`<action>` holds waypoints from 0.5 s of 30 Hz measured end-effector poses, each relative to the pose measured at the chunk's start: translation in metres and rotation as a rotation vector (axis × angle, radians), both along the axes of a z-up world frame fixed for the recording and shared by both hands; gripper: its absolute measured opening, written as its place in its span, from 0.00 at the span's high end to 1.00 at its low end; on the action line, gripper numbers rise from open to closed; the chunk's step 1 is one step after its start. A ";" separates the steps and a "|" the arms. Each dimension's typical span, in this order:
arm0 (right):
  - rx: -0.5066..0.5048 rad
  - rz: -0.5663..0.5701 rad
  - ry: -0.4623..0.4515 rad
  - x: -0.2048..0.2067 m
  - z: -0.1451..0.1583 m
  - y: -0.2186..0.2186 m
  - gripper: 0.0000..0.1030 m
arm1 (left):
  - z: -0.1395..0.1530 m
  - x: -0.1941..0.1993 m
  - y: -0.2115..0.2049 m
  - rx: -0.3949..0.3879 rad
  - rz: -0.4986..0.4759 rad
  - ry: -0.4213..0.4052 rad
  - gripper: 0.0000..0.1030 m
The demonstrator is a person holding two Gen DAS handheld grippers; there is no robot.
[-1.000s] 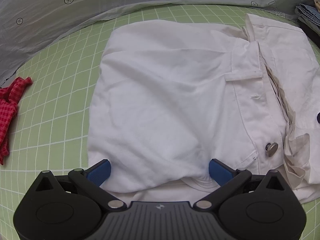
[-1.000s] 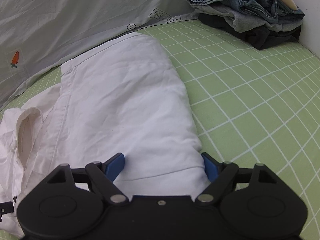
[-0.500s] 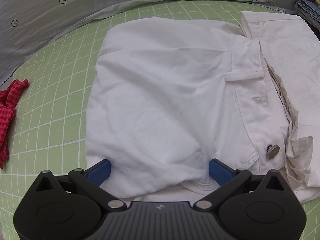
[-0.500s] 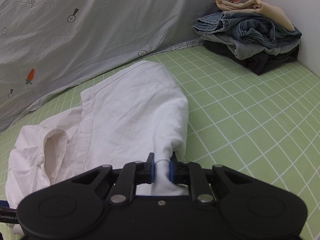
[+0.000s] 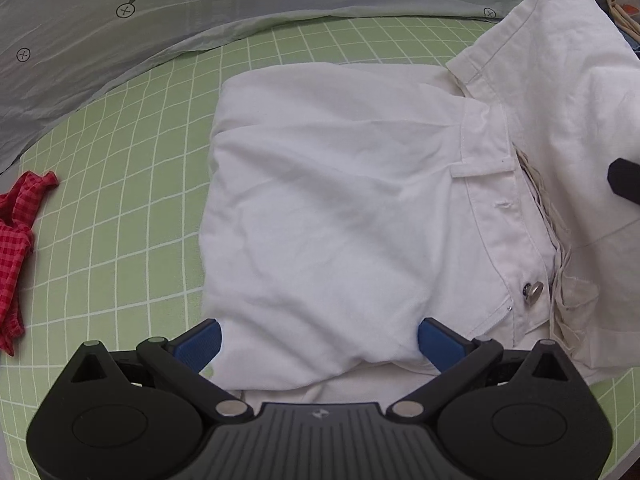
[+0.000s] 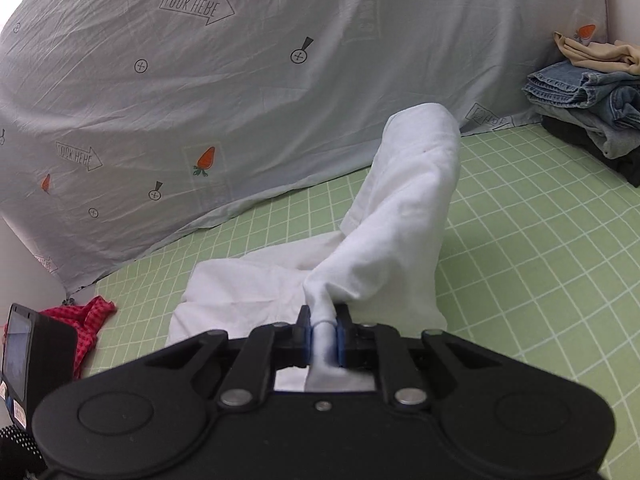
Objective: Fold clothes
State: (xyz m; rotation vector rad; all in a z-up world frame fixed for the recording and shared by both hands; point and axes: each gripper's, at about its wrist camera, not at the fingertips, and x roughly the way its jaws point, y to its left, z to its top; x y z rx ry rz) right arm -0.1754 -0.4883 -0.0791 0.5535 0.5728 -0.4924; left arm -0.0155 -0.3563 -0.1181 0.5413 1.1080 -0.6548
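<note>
Trousers (image 5: 340, 208), white woven cotton with a stitched waistband and metal button (image 5: 534, 290), lie folded on the green grid bed sheet (image 5: 120, 200). Left tongs (image 5: 320, 338) stand wide open just above the near folded edge, blue pads either side, not pinching. Right tongs (image 6: 323, 338) are clamped on a bunched fold of the trousers, lifting one soft leg into a tall drooping hump. Red checked cloth (image 5: 18, 240) lies far left; folded jeans (image 6: 580, 92) are stacked far right.
</note>
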 end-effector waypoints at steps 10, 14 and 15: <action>0.105 0.085 0.099 0.041 -0.062 0.020 0.86 | 0.004 -0.004 0.008 -0.020 -0.019 -0.019 0.00; 0.124 0.092 0.082 0.034 -0.061 0.016 0.87 | 0.001 -0.003 0.009 -0.017 0.007 -0.013 0.00; 0.125 0.095 0.080 0.032 -0.060 0.015 0.87 | 0.001 -0.003 0.009 -0.017 0.012 -0.014 0.00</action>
